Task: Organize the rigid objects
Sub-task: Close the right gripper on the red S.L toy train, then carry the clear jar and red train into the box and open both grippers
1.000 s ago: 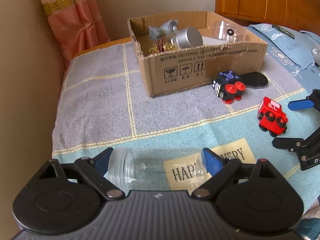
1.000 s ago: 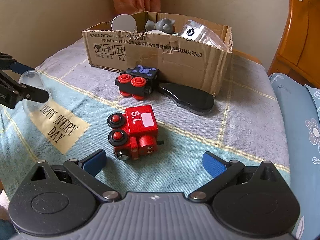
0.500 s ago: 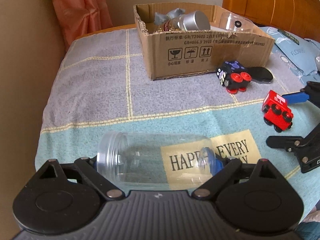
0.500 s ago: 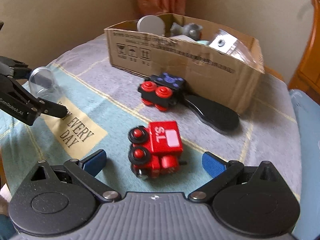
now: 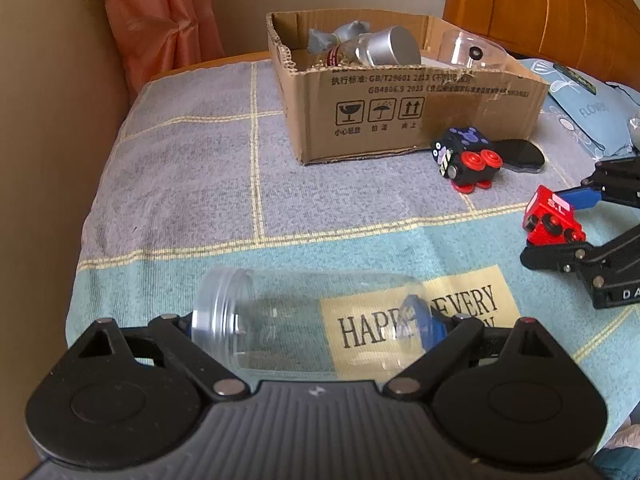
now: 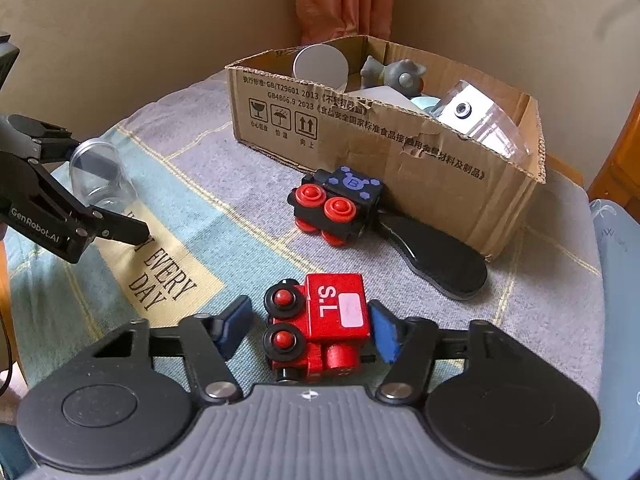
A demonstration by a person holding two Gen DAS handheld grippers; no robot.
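Left wrist view takes in the biggest thing first: a surface (image 5: 200,184) covered by a grey and pale blue towelling cloth with yellow lines and a cream patch printed "HAPPY EVERY DAY". Toward its far side stands an open brown cardboard box (image 5: 400,120) with printed handling symbols on its near wall. Inside the box lie a silver-capped bottle (image 5: 380,46), a grey toy figure (image 5: 340,36) and a clear plastic lid with a small knob (image 5: 472,54).

Next in size, a clear, lidless plastic jar (image 5: 288,336) lies on its side across the left tongs (image 5: 306,322). The tongs are spread wide and grasp the jar lengthwise, one pad at its mouth and the other, blue, showing through its base.

A flat black oval paddle (image 6: 440,264) lies on the cloth against the box's near wall. Touching the paddle's narrow end is a black toy train car with red wheels and a blue bear emblem (image 6: 340,204).

Nearest the right wrist camera, a red wooden toy engine marked "S.L" (image 6: 336,312) sits on the cloth between the right tongs (image 6: 310,322). Their jaws have just been closing around it. The right blue pad touches the engine's side, while a thin strip of cloth shows between the left pad and the wheels, so the grip is not yet clenched.
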